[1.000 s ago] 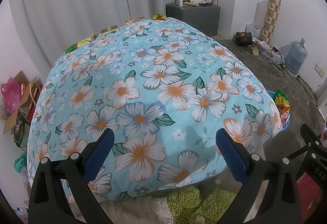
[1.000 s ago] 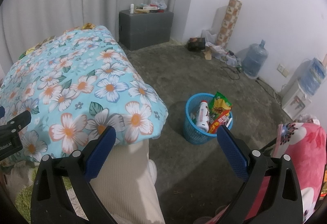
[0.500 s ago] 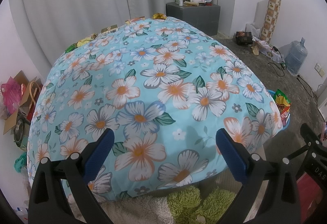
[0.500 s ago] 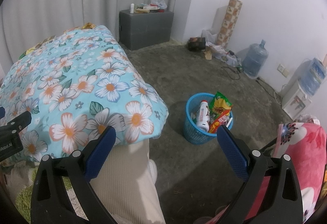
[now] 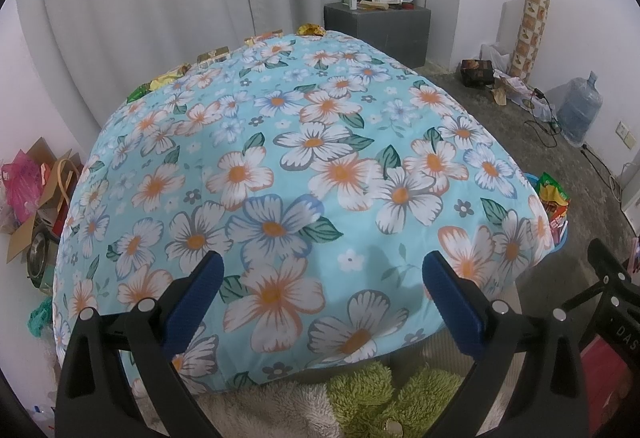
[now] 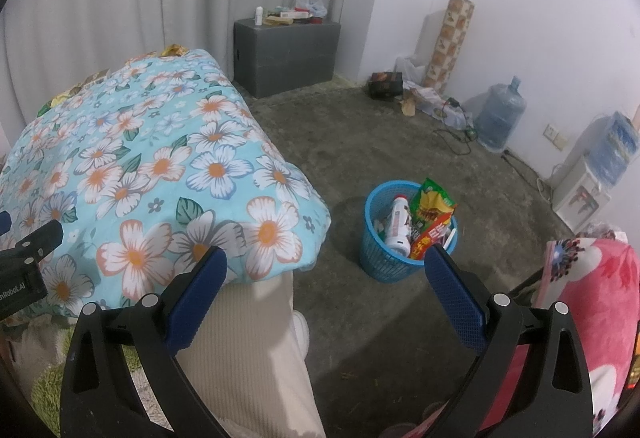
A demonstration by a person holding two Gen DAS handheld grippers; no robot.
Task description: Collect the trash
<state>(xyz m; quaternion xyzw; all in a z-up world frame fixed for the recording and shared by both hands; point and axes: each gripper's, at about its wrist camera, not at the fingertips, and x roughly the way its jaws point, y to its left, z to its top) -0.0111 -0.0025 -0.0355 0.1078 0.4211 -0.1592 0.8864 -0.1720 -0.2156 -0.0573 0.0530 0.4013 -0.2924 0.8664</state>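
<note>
Left wrist view looks ahead between its spread jaws, close over the floral quilt (image 5: 304, 166); right wrist view faces the blue basket (image 6: 384, 258) beyond its jaws; both share quilt, basket and grey cabinet (image 6: 286, 54).

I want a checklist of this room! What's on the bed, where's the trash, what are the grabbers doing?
Surface: floral bedspread, flat; wrappers line its far edge.
Job's things: blue basket on the floor holds a white bottle and snack bags.
Clutter: gray box with small items on top; cardboard and bags beside the bed.
Grippers: left gripper open, empty; right gripper open, empty.
Cables: black cord on the floor.
Surroundings: curtain, water jug, dispenser.
</note>
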